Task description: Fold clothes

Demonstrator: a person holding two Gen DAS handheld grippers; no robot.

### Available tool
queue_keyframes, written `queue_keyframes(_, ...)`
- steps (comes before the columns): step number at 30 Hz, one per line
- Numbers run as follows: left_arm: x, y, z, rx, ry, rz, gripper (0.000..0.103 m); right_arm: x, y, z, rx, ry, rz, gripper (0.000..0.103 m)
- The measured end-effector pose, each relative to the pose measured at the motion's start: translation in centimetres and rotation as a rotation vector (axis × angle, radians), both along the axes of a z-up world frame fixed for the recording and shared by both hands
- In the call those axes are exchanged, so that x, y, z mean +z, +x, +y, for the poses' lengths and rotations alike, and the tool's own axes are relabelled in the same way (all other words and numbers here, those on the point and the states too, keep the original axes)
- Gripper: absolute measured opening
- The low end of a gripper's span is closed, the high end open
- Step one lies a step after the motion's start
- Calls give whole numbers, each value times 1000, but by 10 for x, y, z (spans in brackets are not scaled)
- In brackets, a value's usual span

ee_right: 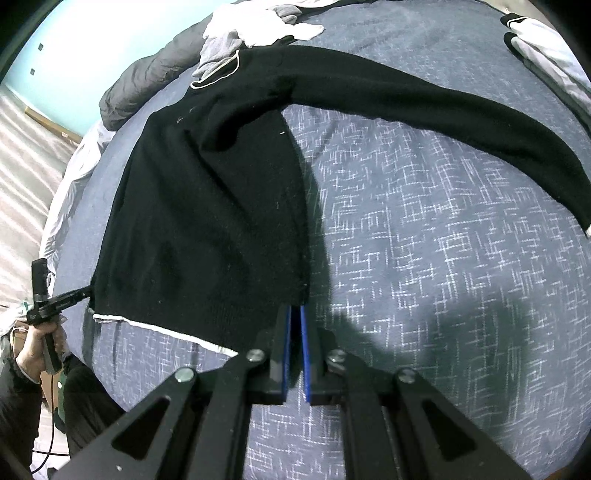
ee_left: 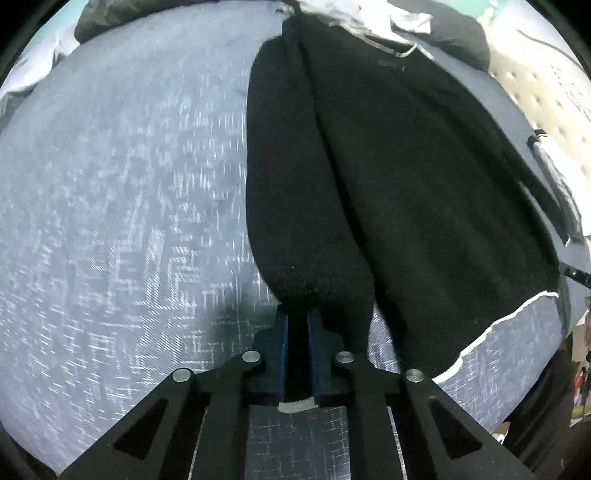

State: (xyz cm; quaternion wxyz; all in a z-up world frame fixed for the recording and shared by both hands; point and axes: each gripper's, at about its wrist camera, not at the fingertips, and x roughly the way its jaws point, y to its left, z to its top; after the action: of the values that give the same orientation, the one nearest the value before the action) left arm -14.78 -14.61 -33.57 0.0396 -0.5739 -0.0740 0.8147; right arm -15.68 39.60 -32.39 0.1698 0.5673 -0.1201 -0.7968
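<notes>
A black sweater [ee_left: 424,177] with white trim lies flat on the blue patterned bedcover [ee_left: 110,221]. Its one sleeve [ee_left: 295,184] is laid lengthwise along the body, and my left gripper [ee_left: 297,317] is shut on that sleeve's cuff, black knit filling the gap between the blue pads. In the right wrist view the sweater [ee_right: 207,206] spreads out with its other sleeve [ee_right: 443,110] stretched far to the right. My right gripper [ee_right: 297,310] is shut on the sweater's near hem corner. The left gripper [ee_right: 79,295], held in a hand, shows at the opposite hem corner.
White and grey clothes [ee_right: 251,29] are piled at the far end of the bed, beside a dark grey bundle [ee_right: 147,81]. A black-and-white garment [ee_right: 546,55] lies at the far right. The bed's edge and pale floor [ee_right: 22,158] are on the left.
</notes>
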Motion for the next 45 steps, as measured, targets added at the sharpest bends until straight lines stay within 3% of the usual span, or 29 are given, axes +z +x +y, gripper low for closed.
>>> queue_keyframes(8, 70, -2, -67, 98, -79, 130, 9, 4, 2, 2, 0, 7, 5, 5)
queue_keyframes(13, 93, -2, -114, 200, -134, 157, 9, 5, 3, 3, -5, 14, -2, 5)
queue_keyframes(19, 95, -16, -169, 325, -167, 167, 9, 8, 3, -2, -3, 29, -8, 5)
queue_keyframes(23, 81, -14, -175, 375, -143, 136, 14, 11, 3, -2, -18, 29, -3, 5)
queue_keyframes(25, 78, -9, -173, 385, -159, 144, 28, 12, 3, 0, -38, 19, -7, 5)
queue_keyframes(28, 76, 3, -171, 397, -140, 152, 36, 11, 1, 5, -74, 1, -18, 6)
queue_keyframes(29, 75, 5, -170, 395, -142, 153, 37, 12, 1, 6, -85, 0, -16, 8)
queue_keyframes(31, 74, 10, -166, 390, -146, 153, 41, 15, 0, 6, -94, -1, 0, 22)
queue_keyframes(33, 75, 16, -159, 381, -149, 152, 41, 17, -1, 5, -90, -13, 15, 30)
queue_keyframes(34, 75, 19, -155, 376, -151, 151, 42, 19, -1, 2, -80, -20, 20, 31)
queue_keyframes(41, 57, 11, -70, 96, -16, 81, 42, 15, -7, -31, 24, 64, 28, 34)
queue_keyframes(45, 41, 6, -25, 8, 12, 49, 42, 7, -16, -38, 31, 122, 23, 34)
